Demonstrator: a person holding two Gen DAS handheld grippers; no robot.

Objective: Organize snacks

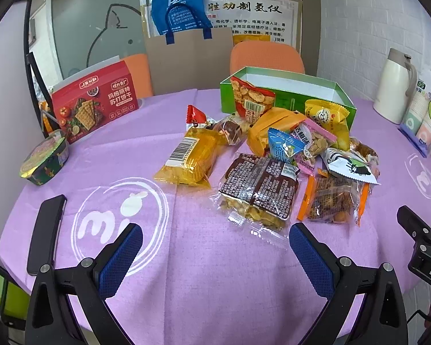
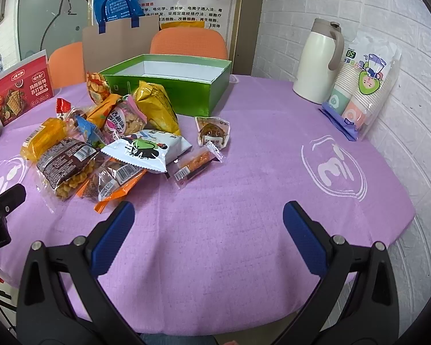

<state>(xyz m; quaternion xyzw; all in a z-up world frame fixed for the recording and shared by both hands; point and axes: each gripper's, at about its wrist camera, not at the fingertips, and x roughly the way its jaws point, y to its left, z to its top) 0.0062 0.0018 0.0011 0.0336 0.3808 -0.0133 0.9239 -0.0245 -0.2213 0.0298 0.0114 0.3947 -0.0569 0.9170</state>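
left gripper (image 1: 215, 253): your jaws are spread wide over bare cloth, grasping nothing.
right gripper (image 2: 208, 235): released too, nothing between the pads.
snack pile (image 1: 273, 166): lies ahead of the left jaws, ahead-left of the right.
green box (image 2: 169, 86): beyond the pile, looks empty.
progress: nothing sorted yet, by my reading.
hidden: the box floor is partly out of sight; lower packets are overlapped.

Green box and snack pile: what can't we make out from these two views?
- Green box floor: both views, hidden by its own front wall; contents unknown.
- Orange packet: left wrist view, mostly covered by the packets in front.
- Red cracker box: right wrist view, cut off by the left edge.
- Small print on the dark-label packet: too small to read.
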